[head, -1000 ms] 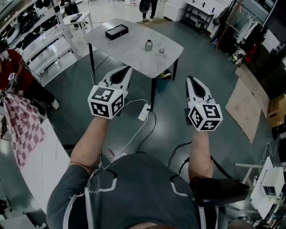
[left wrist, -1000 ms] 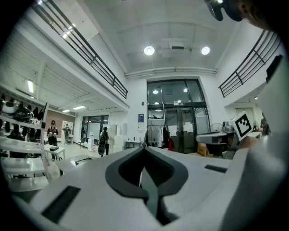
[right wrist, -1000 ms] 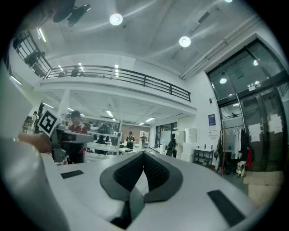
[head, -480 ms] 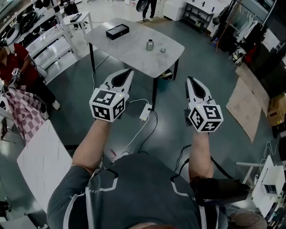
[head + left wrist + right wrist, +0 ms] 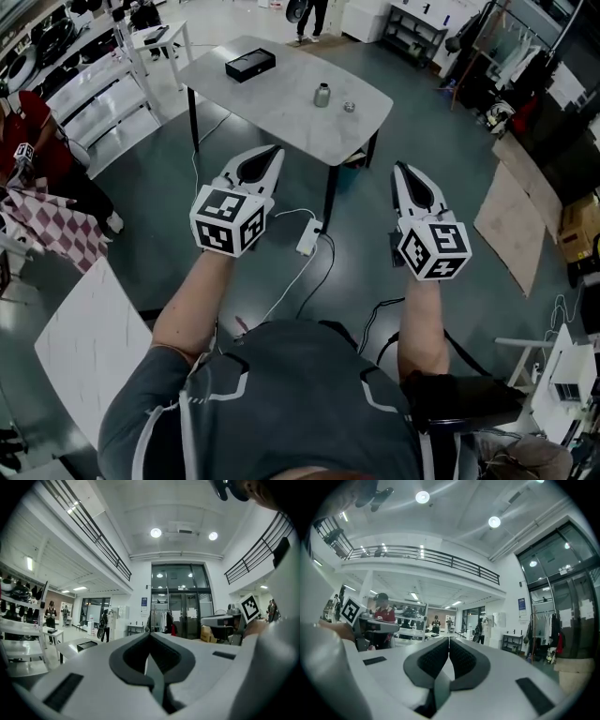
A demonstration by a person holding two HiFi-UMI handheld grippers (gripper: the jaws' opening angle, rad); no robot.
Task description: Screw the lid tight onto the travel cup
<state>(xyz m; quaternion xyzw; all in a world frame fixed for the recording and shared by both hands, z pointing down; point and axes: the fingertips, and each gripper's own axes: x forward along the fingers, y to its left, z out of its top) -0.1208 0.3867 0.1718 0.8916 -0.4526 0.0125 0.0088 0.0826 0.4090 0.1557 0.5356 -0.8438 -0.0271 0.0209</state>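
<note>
1 cup (image 5: 322, 95), 1 lid (image 5: 349, 107) — 2 grippers (image 5: 275, 150) (image 5: 397, 169)

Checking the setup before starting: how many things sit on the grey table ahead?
3: a black box at its far left end, the travel cup upright near the middle, and the small lid right of it, apart.

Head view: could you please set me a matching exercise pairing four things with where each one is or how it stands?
Things:
1. travel cup
2. lid
3. black box
4. left gripper

Places or states:
A. lying on the table just right of the cup, apart from it
B. held above the floor, short of the table, jaws shut on nothing
C. standing upright on the table
D. lying toward the table's left end

Pairs: 1-C, 2-A, 3-D, 4-B
</note>
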